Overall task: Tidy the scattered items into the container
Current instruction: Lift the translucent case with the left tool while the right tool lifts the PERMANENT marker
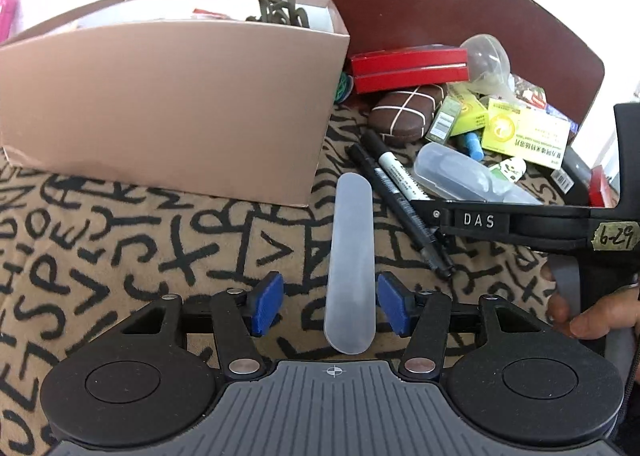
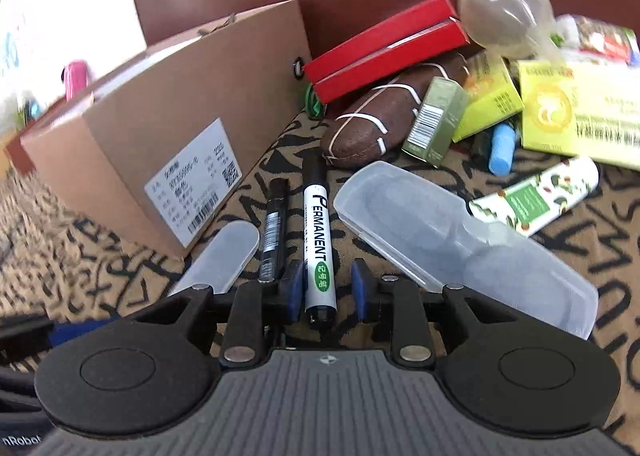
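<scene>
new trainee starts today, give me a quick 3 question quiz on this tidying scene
1. True or false: the right gripper has the permanent marker between its pads.
2. What lies between the open left gripper pads? A) frosted plastic strip B) red boxes C) blue chalk
3. Fill in: the thin black pen lies between the marker and the ____.

Key: 1 true; 2 A; 3 frosted plastic strip

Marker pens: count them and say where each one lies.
2. The permanent marker lies on the patterned cloth between the right gripper jaws, untouched by either pad. The thin black pen lies just left of it. Others may hide under the pile.
</scene>
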Tool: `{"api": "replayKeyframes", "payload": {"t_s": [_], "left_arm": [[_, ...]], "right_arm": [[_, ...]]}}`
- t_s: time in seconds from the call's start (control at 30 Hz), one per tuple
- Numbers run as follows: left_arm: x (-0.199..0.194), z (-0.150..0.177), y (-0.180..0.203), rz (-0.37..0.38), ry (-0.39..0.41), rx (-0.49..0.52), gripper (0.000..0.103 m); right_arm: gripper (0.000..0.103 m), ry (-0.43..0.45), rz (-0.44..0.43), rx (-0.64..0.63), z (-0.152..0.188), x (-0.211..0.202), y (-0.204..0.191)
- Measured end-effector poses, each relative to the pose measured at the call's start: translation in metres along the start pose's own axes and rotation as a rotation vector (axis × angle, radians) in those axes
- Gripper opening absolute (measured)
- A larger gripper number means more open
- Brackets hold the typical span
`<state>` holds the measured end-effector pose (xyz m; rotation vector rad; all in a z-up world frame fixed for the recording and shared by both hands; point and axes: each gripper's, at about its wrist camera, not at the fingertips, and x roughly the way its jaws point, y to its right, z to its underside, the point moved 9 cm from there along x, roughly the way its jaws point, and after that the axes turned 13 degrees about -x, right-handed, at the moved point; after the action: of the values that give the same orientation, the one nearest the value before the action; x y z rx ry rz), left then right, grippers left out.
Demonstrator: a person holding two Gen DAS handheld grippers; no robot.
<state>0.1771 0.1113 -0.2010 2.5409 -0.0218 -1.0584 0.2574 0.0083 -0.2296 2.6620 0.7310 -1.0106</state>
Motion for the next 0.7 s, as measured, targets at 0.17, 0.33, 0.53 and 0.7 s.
{"api": "replayKeyframes", "payload": {"t_s": [0.17,0.33,0.53,0.7], "left_arm": [[-0.001,0.004,0.000,-0.016,-0.010,0.069,0.025],[-0.022,0.018,-0.007,0.029,-0.082,0.089,0.024],[-0.046,0.035,-0.010,0.070,-0.170,0.123,0.055],[-0.035,0.029,-0.001,0.046,-0.131,0.150,0.067]], "right_arm": [[0.017,-0.026,-0.028,0.015,0.015,-0.022,-0.003],[0.017,-0.071,-0.068,-0.010,0.059,-0.072,-0.013],[0.028,-0.121,-0.095,-0.053,0.090,-0.113,-0.027],[0.051,-0.085,-0.028,-0.033,0.075,-0.097,-0.024]]}}
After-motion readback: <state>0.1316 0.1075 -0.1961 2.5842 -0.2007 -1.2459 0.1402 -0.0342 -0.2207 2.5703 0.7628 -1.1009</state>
